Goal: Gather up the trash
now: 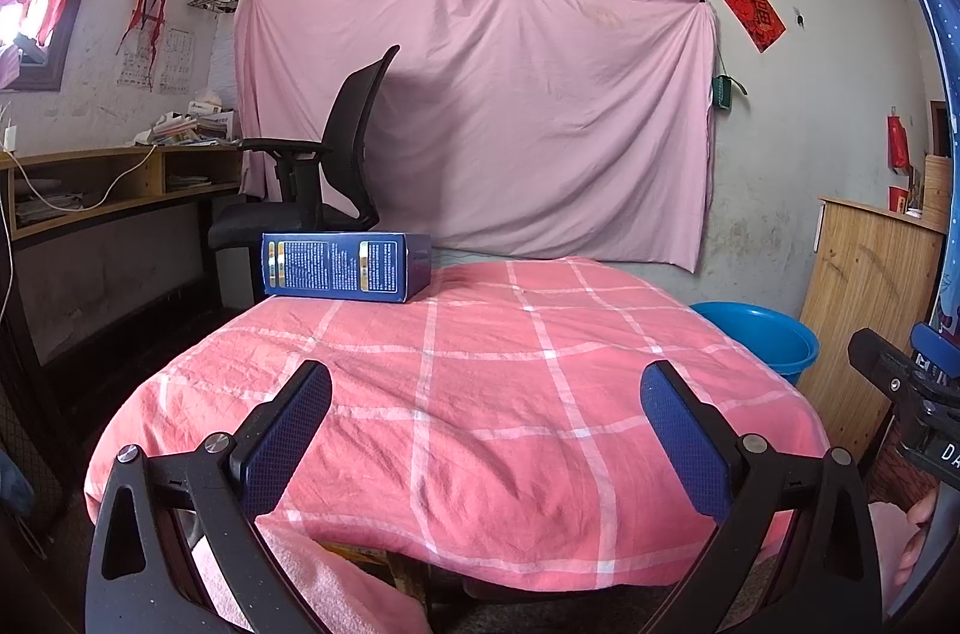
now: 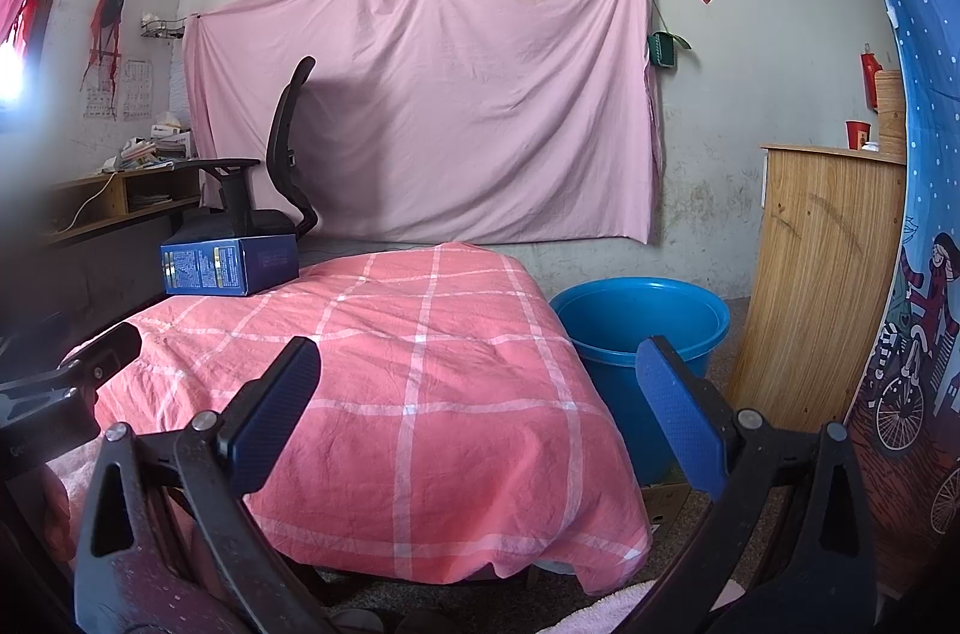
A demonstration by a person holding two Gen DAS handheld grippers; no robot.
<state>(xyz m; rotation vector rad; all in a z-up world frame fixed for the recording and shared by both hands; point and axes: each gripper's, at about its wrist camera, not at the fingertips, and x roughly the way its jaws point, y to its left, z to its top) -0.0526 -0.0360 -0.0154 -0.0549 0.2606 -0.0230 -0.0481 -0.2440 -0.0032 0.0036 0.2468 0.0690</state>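
Note:
A dark blue printed carton (image 1: 347,266) lies on its side at the far left corner of a table under a pink checked cloth (image 1: 480,394); the right wrist view shows the same carton (image 2: 231,264) and cloth (image 2: 384,364). My left gripper (image 1: 486,430) is open over the near edge of the table, nothing between its blue pads. My right gripper (image 2: 480,412) is open too, near the table's right front corner. A blue plastic tub (image 2: 645,328) stands on the floor to the right of the table, also seen as the tub (image 1: 762,337).
A black office chair (image 1: 324,178) stands behind the carton at a wooden desk (image 1: 120,178) on the left. A pink sheet (image 1: 480,105) hangs on the back wall. A wooden cabinet (image 2: 822,298) stands right of the tub. The right gripper's body (image 1: 906,394) shows at the edge.

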